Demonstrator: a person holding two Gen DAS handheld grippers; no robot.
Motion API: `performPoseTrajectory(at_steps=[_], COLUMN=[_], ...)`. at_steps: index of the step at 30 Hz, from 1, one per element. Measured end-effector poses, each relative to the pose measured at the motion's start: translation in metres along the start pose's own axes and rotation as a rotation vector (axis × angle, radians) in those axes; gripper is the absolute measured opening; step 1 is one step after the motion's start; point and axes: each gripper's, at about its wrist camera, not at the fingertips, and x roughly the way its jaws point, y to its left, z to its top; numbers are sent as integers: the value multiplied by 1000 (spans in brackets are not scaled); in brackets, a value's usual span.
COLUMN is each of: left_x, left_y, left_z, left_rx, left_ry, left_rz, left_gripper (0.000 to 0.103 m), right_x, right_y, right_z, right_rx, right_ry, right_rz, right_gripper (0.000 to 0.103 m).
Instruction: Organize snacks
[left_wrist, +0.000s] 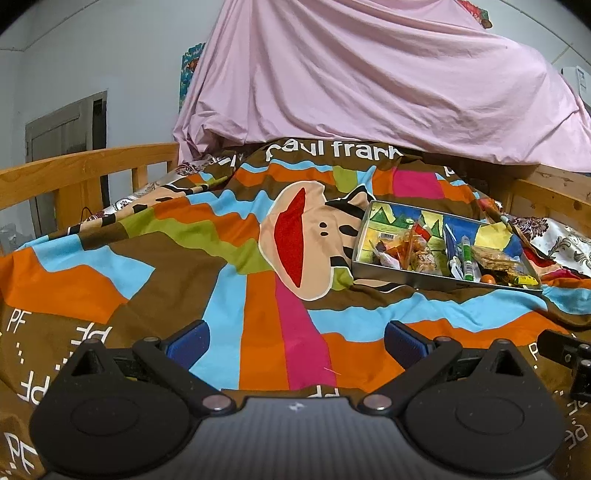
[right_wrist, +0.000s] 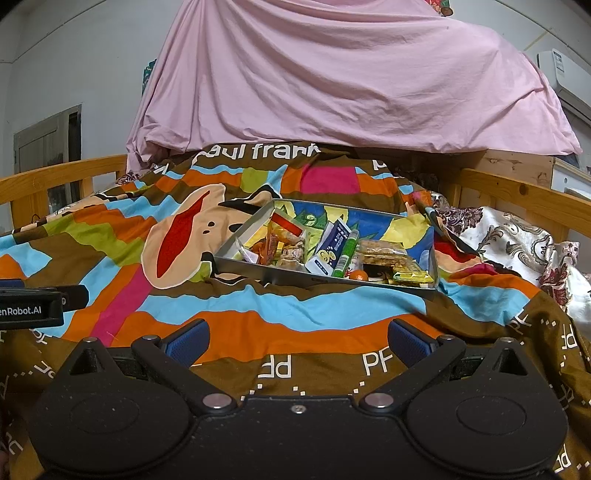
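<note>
A shallow metal tray with a colourful printed bottom lies on the patterned bedspread; it also shows in the left wrist view. It holds several wrapped snacks: a blue-white packet, a green tube, a clear bag of nuts, a yellow-green packet and a small orange ball. My left gripper is open and empty, low over the bedspread, left of the tray. My right gripper is open and empty, in front of the tray.
A colourful bedspread covers the bed. Wooden rails run along the left and right. A pink sheet drapes a bulk at the back. A floral cloth lies right of the tray.
</note>
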Motion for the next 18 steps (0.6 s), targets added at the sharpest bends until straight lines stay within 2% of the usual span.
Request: performPoseTrajectory(at_steps=[18], left_x=[-1], left_y=[-5], left_z=[-4], left_rx=[22], left_ry=[-1], left_rz=[-4], left_gripper=[103], right_x=[0], right_y=[1], right_z=[0], right_rx=[0], right_ry=[3], right_rz=[-1], right_gripper=[102])
